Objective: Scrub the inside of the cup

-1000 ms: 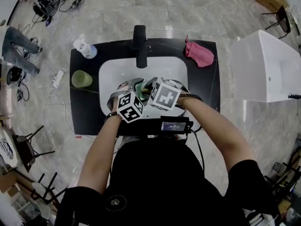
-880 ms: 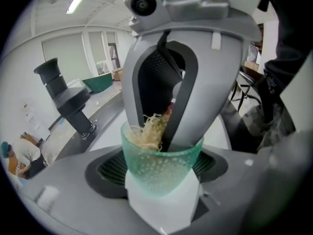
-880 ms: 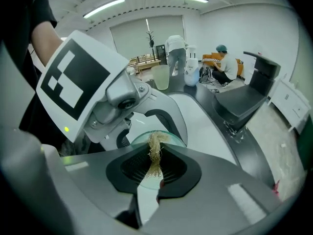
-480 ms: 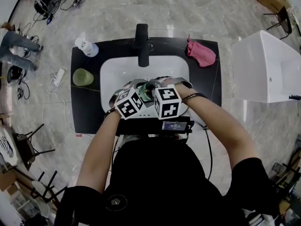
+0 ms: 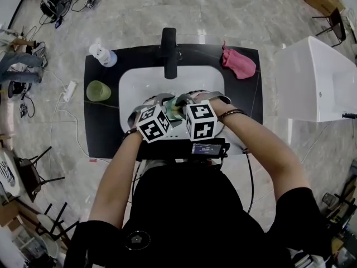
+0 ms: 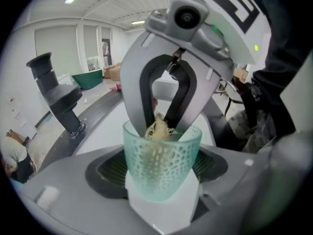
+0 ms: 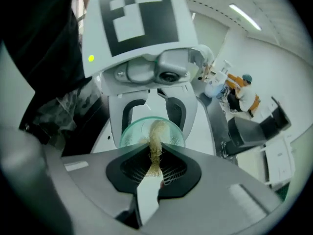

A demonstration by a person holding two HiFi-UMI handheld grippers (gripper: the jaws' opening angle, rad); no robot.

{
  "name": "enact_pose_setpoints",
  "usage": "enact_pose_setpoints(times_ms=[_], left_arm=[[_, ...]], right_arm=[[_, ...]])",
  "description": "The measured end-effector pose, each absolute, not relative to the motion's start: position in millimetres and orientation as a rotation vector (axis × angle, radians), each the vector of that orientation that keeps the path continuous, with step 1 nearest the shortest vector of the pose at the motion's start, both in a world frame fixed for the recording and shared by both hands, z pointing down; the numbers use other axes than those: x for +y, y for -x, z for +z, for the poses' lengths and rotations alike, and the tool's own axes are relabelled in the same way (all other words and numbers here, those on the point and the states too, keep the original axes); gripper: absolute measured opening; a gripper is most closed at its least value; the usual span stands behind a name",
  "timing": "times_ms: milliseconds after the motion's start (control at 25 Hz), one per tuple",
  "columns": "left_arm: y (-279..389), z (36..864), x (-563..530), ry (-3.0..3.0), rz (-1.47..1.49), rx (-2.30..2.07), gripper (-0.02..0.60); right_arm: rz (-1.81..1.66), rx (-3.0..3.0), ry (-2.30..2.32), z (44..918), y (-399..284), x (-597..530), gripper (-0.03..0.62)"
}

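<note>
While the left tongs [image 6: 162,174] clamp the sides of a translucent pale-green cup [image 6: 161,153] with a dimpled wall, over the white basin [image 5: 139,85] near the front edge of the black bench [image 5: 100,128], the right tongs [image 7: 154,164] pinch a straw-coloured fibrous wad [image 7: 156,138], perhaps loofah, dipping into its round mouth.

No legible words or numbers, square marker patterns on left cube [image 5: 153,124] and right cube [image 5: 201,120], screen [image 5: 207,148] print unreadable.

I see the black counter [image 5: 100,133] bearing a white bottle [image 5: 101,54] far left, a green cup [image 5: 97,91] nearer, and a pink cloth [image 5: 239,63] far right.
</note>
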State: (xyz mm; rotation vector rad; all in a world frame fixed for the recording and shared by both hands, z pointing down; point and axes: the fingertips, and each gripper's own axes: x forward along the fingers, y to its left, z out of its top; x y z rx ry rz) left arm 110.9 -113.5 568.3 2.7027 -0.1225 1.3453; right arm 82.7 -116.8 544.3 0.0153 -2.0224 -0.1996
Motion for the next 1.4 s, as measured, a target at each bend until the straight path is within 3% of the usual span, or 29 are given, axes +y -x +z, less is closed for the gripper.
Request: enact_pose_setpoints(times_ms=[440,760,960,1400], left_arm=[[-111.2,577.5,-132.8,-2.805,1.493,-0.341,0.379],[-110.9,588.1,-140.5,-2.807,1.545,-0.447,0.379],[-112.8,591.2,-138.1,-2.762,1.469,-0.431,0.379],[-121.7,591.3,-120.6,-2.687,1.272,-0.203,0.379]], right_arm=[[0.652,-2.095,-0.299,533.3,-82.3,-129.3,0.043],[0.960,-2.042,-0.400,532.8,-79.6,-139.9,0.043],[0.882,-2.085,-0.422,530.9,-81.8,-144.3,0.043],[0.216,-2.105,-0.255,542.1,-92.7,-141.1,0.044]])
